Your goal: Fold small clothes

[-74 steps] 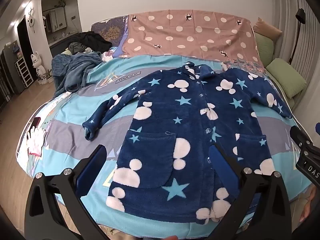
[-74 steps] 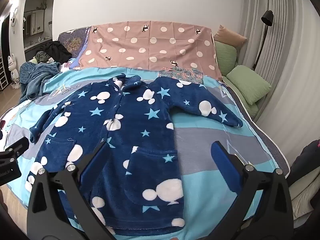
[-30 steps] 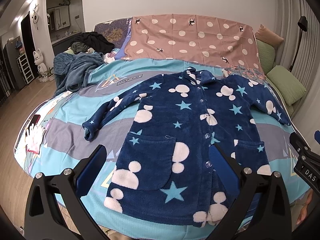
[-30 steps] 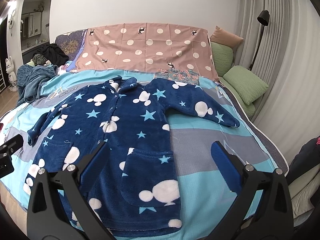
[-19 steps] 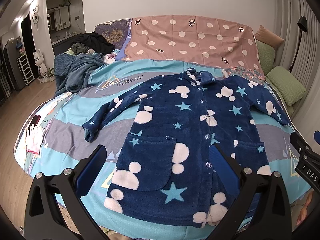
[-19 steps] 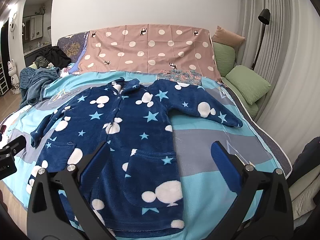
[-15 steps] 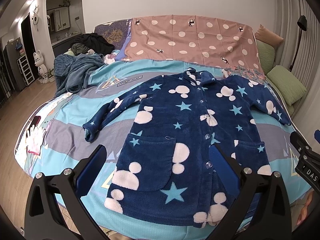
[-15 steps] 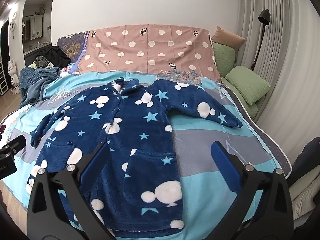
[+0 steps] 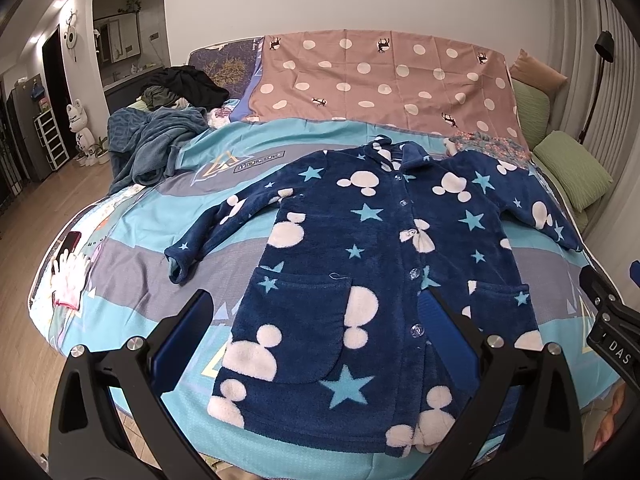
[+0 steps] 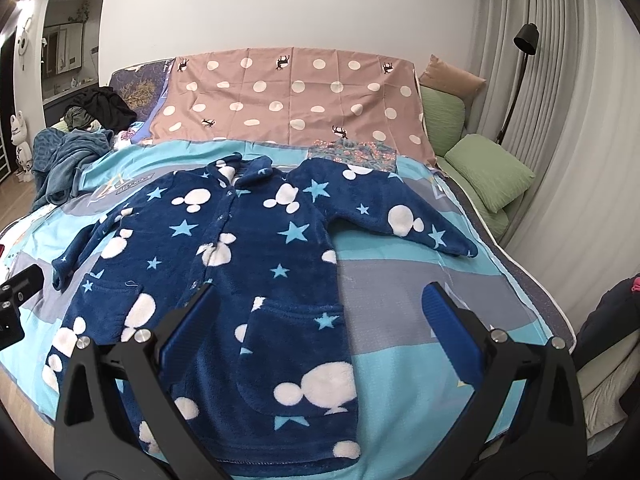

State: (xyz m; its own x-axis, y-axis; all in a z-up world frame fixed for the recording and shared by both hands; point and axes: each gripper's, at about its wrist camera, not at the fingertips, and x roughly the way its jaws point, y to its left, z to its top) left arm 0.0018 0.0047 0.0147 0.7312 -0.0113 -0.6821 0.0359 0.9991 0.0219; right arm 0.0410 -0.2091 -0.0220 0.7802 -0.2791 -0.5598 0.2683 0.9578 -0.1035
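Observation:
A small dark-blue fleece robe with white mouse heads and light-blue stars lies flat, front up and buttoned, on the bed, both sleeves spread outward. My left gripper hovers open above the robe's lower left pocket near the hem, holding nothing. My right gripper hovers open over the robe's lower right pocket and the bare sheet beside it, also empty. Part of the right gripper's body shows at the right edge of the left wrist view.
The bed carries a turquoise-and-grey striped sheet and a pink dotted cover. A heap of dark clothes and a blue blanket lies far left. White gloves, a folded floral cloth and green cushions lie nearby.
Both grippers have pulled back slightly from the bed and then held nearly still. The robe has not moved, and both grippers have stayed open.

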